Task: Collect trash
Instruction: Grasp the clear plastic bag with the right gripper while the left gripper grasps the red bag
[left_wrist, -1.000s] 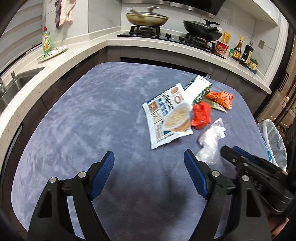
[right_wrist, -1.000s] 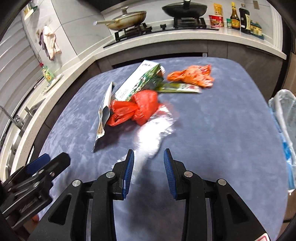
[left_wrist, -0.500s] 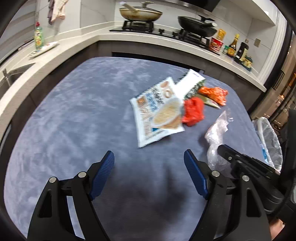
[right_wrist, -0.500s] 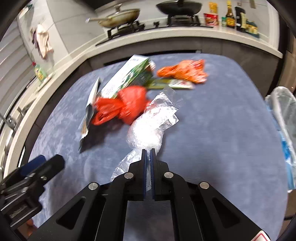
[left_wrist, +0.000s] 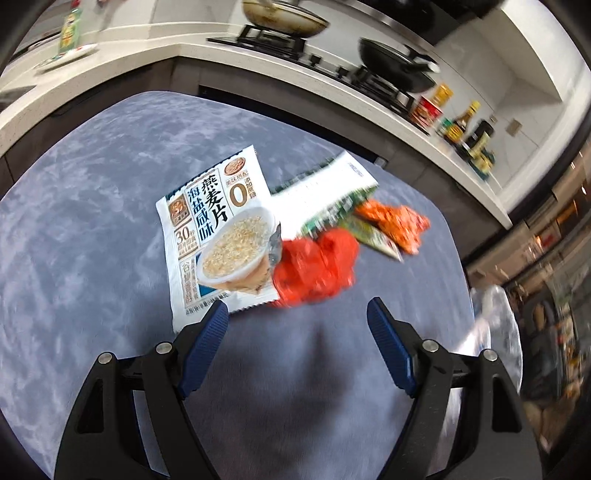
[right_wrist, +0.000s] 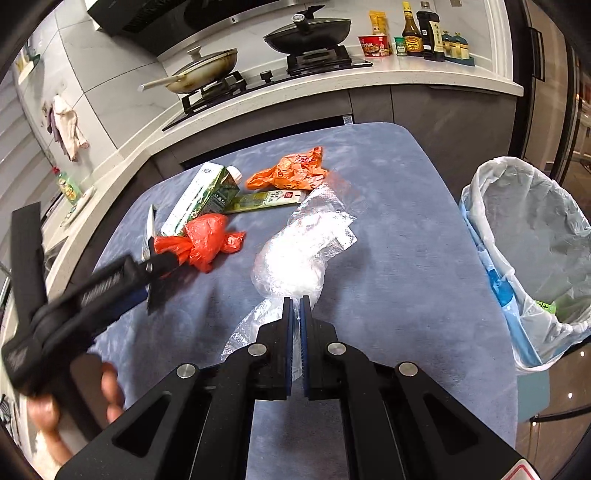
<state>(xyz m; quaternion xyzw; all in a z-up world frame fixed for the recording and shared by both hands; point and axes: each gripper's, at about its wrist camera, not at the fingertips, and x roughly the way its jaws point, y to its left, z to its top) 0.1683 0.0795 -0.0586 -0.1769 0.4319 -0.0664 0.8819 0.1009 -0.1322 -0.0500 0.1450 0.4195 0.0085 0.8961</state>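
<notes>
**Clear bag pinched, red bag ahead**

The right claw (right_wrist: 295, 301) grips the clear plastic bag (right_wrist: 301, 251) above the desk (right_wrist: 399, 266), bin (right_wrist: 532, 236) at two o'clock. The left claw (left_wrist: 297, 321) gapes wide, red bag (left_wrist: 316, 266) at twelve o'clock.

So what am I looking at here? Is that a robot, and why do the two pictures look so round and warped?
No robot: a person holds a two-finger tool in each hand, and each tool carries a wide-angle camera looking along its fingers, hence the warping. One picture is from the left tool, which is open above a blue-grey table. The other is from the right tool, shut on a clear plastic bag. On the table lie an oatmeal packet, a red plastic bag, a green-and-white carton, a green sachet and an orange wrapper. Beside the table stands a lined trash bin. Behind is a kitchen counter with pans.
</notes>
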